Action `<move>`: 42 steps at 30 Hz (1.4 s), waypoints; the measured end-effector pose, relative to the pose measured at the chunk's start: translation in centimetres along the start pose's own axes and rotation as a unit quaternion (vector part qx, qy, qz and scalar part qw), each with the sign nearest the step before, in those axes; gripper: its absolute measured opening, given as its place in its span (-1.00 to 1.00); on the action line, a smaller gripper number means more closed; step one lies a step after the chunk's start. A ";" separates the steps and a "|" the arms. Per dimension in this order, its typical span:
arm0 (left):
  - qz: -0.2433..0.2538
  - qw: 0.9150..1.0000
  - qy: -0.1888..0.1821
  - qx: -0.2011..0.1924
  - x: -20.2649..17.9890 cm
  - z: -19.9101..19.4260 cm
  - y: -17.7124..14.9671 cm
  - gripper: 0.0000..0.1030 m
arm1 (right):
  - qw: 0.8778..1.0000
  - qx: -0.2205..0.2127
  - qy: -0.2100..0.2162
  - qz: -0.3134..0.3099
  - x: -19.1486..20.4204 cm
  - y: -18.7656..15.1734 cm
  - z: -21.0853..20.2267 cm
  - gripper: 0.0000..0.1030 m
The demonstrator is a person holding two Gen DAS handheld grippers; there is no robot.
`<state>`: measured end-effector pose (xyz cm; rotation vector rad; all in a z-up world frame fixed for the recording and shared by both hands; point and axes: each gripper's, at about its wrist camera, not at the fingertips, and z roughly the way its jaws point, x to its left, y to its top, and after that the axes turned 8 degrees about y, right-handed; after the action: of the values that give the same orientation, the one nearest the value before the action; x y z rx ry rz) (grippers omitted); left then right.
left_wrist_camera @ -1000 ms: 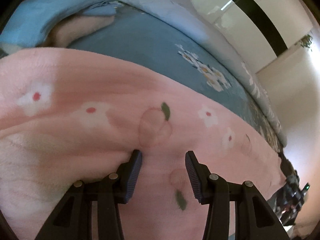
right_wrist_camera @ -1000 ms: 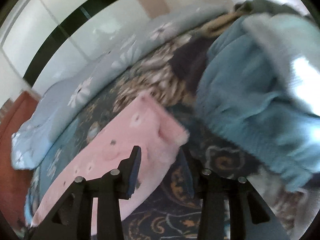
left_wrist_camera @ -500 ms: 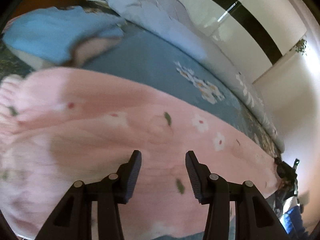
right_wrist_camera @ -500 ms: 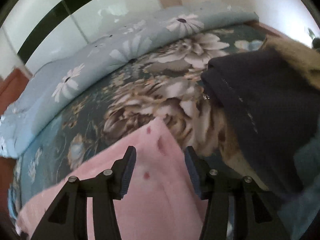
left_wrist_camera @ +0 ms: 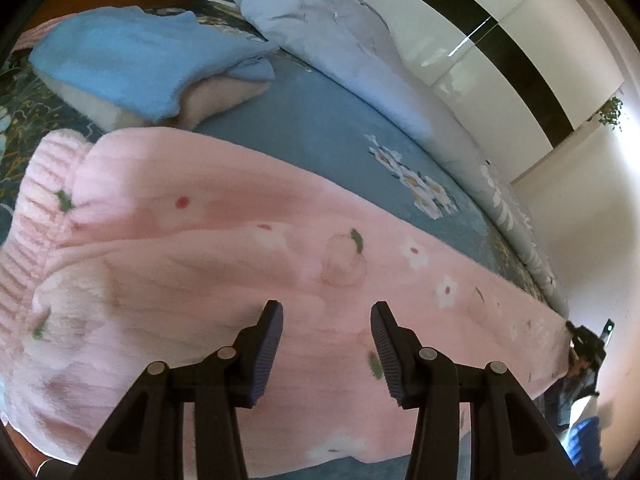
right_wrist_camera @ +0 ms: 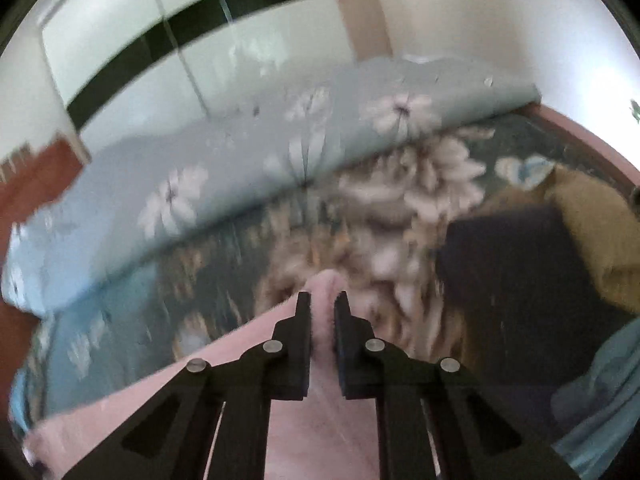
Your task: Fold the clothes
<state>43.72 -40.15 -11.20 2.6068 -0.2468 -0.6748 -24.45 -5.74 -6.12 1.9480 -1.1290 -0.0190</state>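
Note:
A pink fleece garment with flower and peach prints lies stretched across the bed, its ribbed cuff at the left. My left gripper is open just above the garment's near part, holding nothing. In the right wrist view my right gripper is shut on the far end of the pink garment, whose tip bulges out between the jaws. That view is blurred by motion.
A folded stack with a blue fleece piece on top sits beyond the cuff. A pale blue floral duvet lies along the wall. A dark navy garment, a tan one and a teal one lie right of my right gripper.
My right gripper has closed on the pink garment's end and moved. My left gripper has pulled back and stayed open, so the ribbed cuff came into view.

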 end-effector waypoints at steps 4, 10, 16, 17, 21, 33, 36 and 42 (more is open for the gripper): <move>0.001 1.000 -0.004 0.001 -0.3 0.1 -0.2 -0.03 | 0.997 0.060 -0.049 -0.020 0.2 0.2 3.9 -0.79; -0.001 1.000 0.003 0.005 -0.1 -0.1 -0.3 -0.03 | 0.995 0.070 -0.075 0.021 -1.4 -1.8 6.4 -0.67; -0.003 1.000 0.000 -0.008 -0.1 -0.5 -0.3 -0.03 | 0.998 -0.040 -0.039 0.030 -0.7 -2.0 -1.7 0.10; -0.004 1.000 -0.003 -0.010 -0.2 -0.5 -0.3 -0.03 | 0.998 -0.043 -0.027 0.037 -0.8 -2.6 -3.3 0.12; -0.009 1.000 -0.027 -0.006 -1.3 0.6 -0.6 -0.03 | 0.998 -0.017 0.010 0.063 -2.3 -7.3 -7.0 0.32; 0.081 0.995 -0.043 0.034 -7.5 3.2 -3.7 -0.03 | 0.979 0.005 0.031 0.202 -5.2 -12.7 -3.2 0.34; 0.089 0.994 -0.031 0.047 -7.8 4.2 -4.5 -0.01 | 0.963 -0.014 0.066 0.263 -6.6 -12.6 -3.0 0.31; 0.086 0.994 -0.053 0.034 -6.7 2.9 -5.1 -0.01 | 0.952 -0.032 0.079 0.293 -5.9 -11.3 -3.7 -0.76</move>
<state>36.79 -34.89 -13.01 2.5777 -0.5288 -0.7560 -18.51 3.39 -13.69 1.4631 -1.5309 0.4067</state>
